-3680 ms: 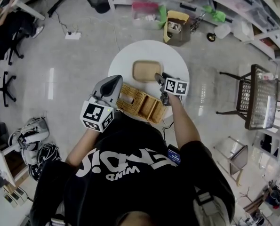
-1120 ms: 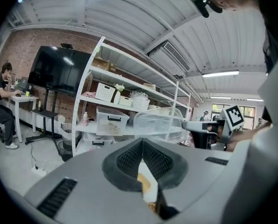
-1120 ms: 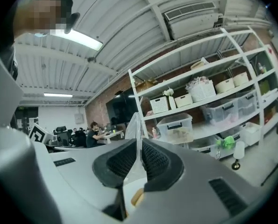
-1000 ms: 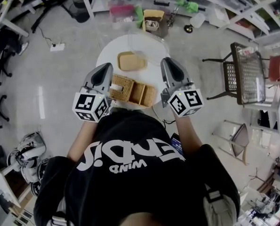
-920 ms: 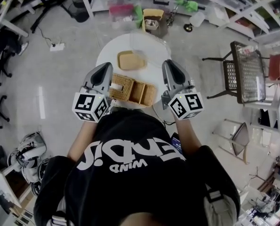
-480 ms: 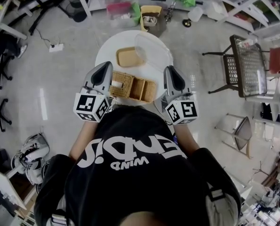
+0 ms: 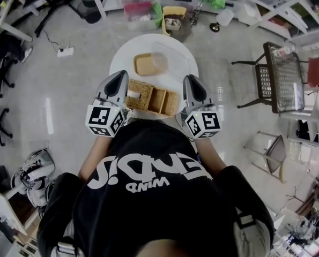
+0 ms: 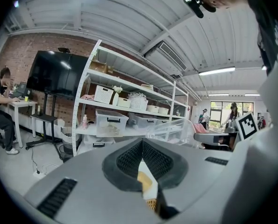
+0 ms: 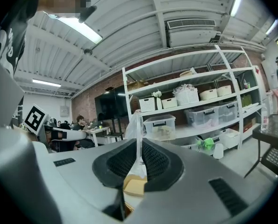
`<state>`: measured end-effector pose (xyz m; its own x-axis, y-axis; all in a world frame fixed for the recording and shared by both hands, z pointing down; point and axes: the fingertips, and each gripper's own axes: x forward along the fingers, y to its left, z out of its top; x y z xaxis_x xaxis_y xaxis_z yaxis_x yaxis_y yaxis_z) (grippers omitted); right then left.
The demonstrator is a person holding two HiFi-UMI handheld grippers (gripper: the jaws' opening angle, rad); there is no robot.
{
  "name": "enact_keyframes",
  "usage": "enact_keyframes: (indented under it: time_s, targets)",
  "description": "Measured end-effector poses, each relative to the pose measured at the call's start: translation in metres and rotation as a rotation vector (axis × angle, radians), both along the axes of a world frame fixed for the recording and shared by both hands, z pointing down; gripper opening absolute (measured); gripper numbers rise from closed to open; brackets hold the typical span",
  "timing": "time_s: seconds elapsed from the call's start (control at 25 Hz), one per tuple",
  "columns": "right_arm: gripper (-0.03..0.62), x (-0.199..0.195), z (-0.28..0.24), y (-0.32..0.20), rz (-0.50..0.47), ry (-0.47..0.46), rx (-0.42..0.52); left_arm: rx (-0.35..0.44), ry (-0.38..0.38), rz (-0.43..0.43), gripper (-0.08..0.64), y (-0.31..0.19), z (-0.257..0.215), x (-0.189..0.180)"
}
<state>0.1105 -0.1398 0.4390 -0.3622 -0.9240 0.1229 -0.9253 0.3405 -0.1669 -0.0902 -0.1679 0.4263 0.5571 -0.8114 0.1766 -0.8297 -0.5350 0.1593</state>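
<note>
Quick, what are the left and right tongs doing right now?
Left tongs: closed, nothing between them.
Right tongs: closed on the edge of the clear plastic lid.

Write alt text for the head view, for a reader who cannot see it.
Seen from above, a person in a black T-shirt holds two grippers over a round white table: the left gripper beside a wicker basket, the right gripper holding a clear lid by its edge. A tan tray lies beyond the basket.
</note>
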Motion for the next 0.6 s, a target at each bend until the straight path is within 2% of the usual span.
enact_keyframes:
  time_s: [0.6]
  targets:
    - [0.034,-0.0071,0.0121,-0.0058,-0.002,-0.010,-0.031,-0.020,-0.008,-0.005,-0.002,-0.0079,0.0076,-0.0015]
